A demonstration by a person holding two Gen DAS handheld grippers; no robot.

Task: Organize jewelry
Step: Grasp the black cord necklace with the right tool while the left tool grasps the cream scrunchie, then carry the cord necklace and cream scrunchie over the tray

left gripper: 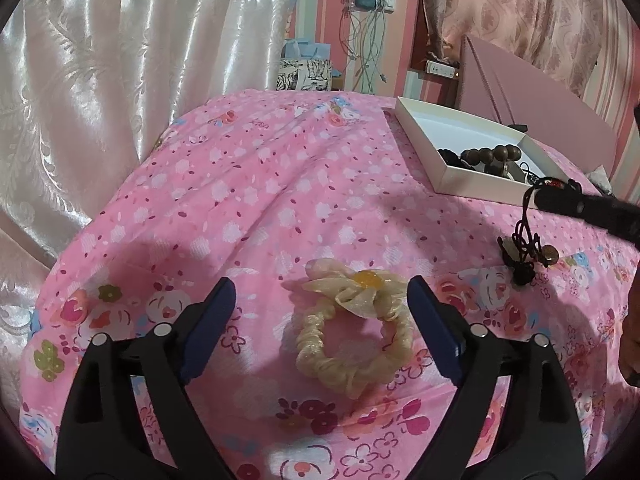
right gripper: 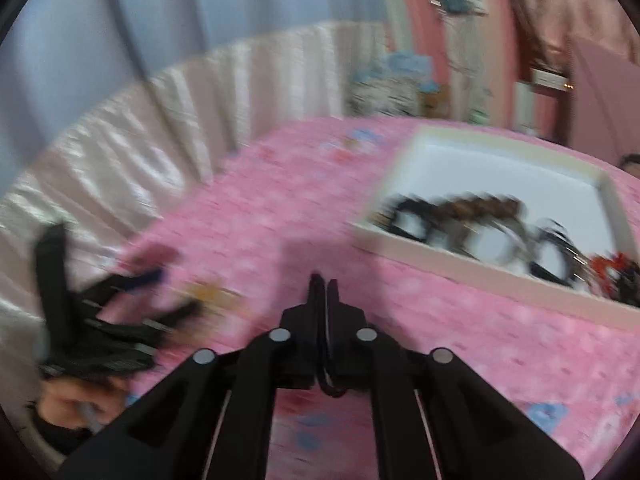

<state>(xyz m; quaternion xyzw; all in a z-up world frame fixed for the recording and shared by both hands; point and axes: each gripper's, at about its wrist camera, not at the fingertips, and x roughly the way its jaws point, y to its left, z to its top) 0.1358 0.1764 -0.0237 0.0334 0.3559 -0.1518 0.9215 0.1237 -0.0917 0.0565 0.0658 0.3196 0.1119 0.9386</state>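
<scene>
Jaws of left gripper [left gripper: 322,312] spread wide around cream scrunchie [left gripper: 354,330] on the bedspread [left gripper: 256,184]; right gripper [right gripper: 323,280] pinches black corded necklace [left gripper: 524,248], near white box [left gripper: 448,180].

- Pink bedsheet [left gripper: 280,184] printed with small white flowers and red dots.
- Cream scrunchie [left gripper: 356,336] with orange-yellow centre.
- White box [left gripper: 452,152], dark brown beads [left gripper: 492,155] inside.
- Black cord [left gripper: 524,240].
- Shiny ivory curtain [left gripper: 100,92], leaf pattern.
- Black gripper [left gripper: 320,312] with dark blue pads [left gripper: 208,328].
</scene>
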